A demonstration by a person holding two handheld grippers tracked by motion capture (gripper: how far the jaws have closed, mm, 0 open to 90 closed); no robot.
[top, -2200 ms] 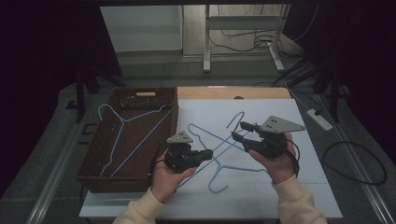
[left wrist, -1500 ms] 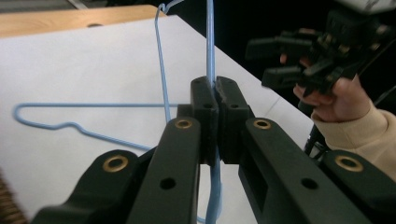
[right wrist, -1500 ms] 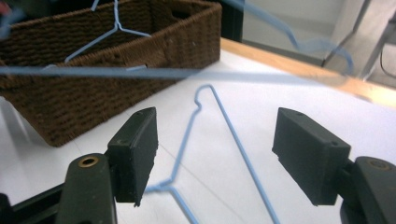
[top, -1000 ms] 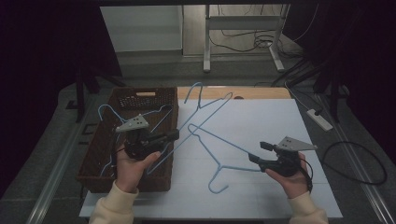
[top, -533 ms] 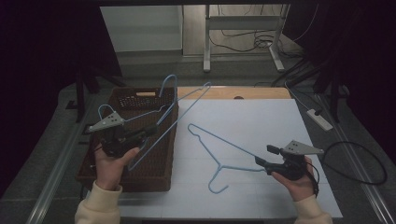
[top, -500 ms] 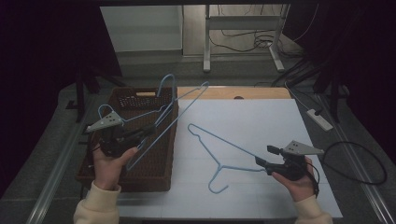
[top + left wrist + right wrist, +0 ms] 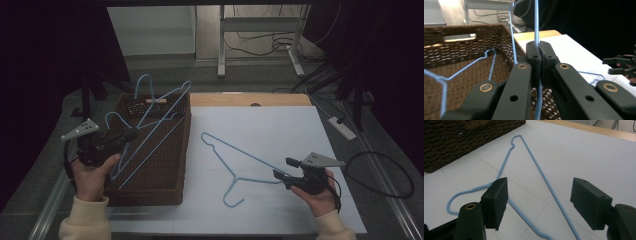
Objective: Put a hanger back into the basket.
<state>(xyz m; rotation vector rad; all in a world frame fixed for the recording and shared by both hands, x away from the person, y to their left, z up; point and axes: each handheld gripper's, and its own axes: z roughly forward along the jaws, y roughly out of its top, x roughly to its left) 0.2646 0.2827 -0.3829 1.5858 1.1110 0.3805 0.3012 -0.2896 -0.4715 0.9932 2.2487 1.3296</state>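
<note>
At the far left of the high view, the left gripper (image 7: 131,135) was held above the near-left part of a brown wicker basket (image 7: 165,187). Its jaws were pressed together on the wire of a blue hanger (image 7: 159,112), and in the left gripper view the wire ran straight up between the two pads (image 7: 533,53). From the grip that hanger slanted up and away over the basket, its hook (image 7: 143,83) raised above the far rim. Under it, ahead of the jaws, another blue hanger (image 7: 150,150) lay inside the basket; its bent wire showed to the left of the jaws in the left gripper view.

To the right of the basket, a third hanger (image 7: 240,167) lay flat on the white tabletop (image 7: 280,125), well apart from the left gripper.

The right gripper (image 7: 281,174) hung low over the tabletop at the right end of that hanger, in the person's right hand (image 7: 320,197). Its jaws stood wide apart with nothing clamped. In the right gripper view the hanger's two long wires ran on the tabletop below and between the open pads (image 7: 496,202), one passing just beside the left pad, with the hook curling off to the left of it.
</note>
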